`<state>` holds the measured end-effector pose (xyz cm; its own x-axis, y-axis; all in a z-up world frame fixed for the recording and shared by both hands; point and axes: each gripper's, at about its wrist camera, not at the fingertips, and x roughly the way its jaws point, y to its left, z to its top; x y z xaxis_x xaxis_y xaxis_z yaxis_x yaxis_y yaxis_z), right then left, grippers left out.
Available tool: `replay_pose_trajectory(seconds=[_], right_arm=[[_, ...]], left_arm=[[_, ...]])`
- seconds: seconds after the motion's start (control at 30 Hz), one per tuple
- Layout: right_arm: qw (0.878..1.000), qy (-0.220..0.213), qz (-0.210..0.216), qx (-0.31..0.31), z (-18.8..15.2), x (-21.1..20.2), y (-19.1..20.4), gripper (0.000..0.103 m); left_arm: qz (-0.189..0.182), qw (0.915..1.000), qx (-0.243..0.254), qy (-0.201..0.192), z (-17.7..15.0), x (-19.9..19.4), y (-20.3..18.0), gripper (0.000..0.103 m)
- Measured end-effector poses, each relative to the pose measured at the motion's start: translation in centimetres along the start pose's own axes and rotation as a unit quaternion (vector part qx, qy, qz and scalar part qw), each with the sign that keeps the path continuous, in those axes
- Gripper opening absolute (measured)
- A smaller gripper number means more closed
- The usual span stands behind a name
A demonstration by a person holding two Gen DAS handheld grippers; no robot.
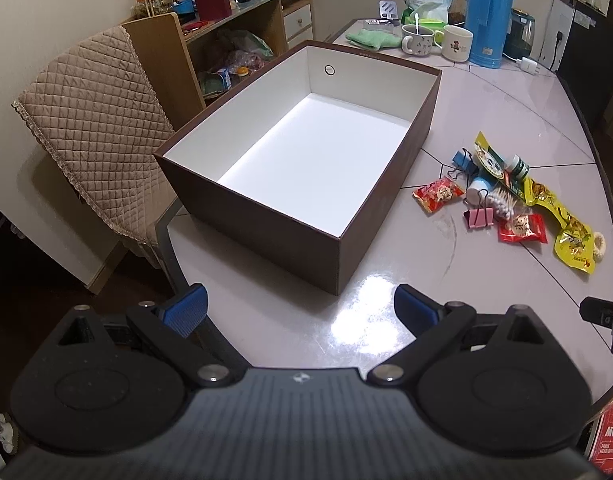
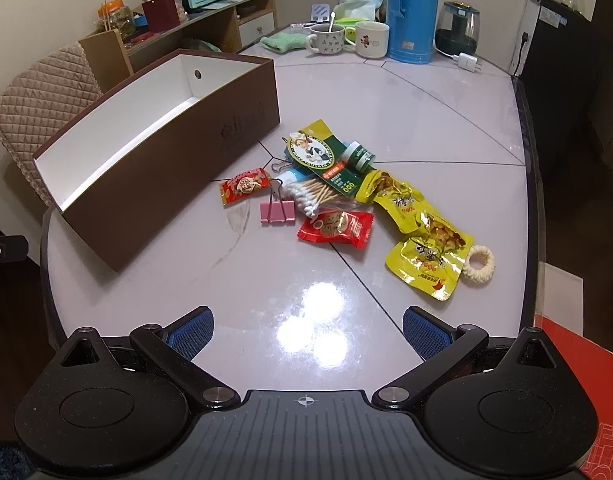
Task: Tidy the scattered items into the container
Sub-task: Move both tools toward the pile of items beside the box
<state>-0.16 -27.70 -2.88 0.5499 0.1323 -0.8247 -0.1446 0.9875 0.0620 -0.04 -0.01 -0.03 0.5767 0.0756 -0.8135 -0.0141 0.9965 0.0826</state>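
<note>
snack pile (image 2: 346, 200) beyond right gripper (image 2: 308, 330)

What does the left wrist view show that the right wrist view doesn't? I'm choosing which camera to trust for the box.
Only the left wrist view shows the whole white floor of the brown box, bare. Only the right wrist view shows the box's outer long side and the cream hair tie in full. Both show the pink binder clip, the cotton swabs and open grippers holding nothing.
</note>
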Motion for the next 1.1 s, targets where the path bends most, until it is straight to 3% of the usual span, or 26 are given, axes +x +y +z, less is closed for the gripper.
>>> replay_pose_trajectory(seconds=[1.1], right_arm=[[1.0,0.003,0.001,0.011,0.2,-0.1,-1.1,0.103]], left_arm=[[0.0,0.9998,0.017,0.007,-0.2,0.3,-1.4,0.098]])
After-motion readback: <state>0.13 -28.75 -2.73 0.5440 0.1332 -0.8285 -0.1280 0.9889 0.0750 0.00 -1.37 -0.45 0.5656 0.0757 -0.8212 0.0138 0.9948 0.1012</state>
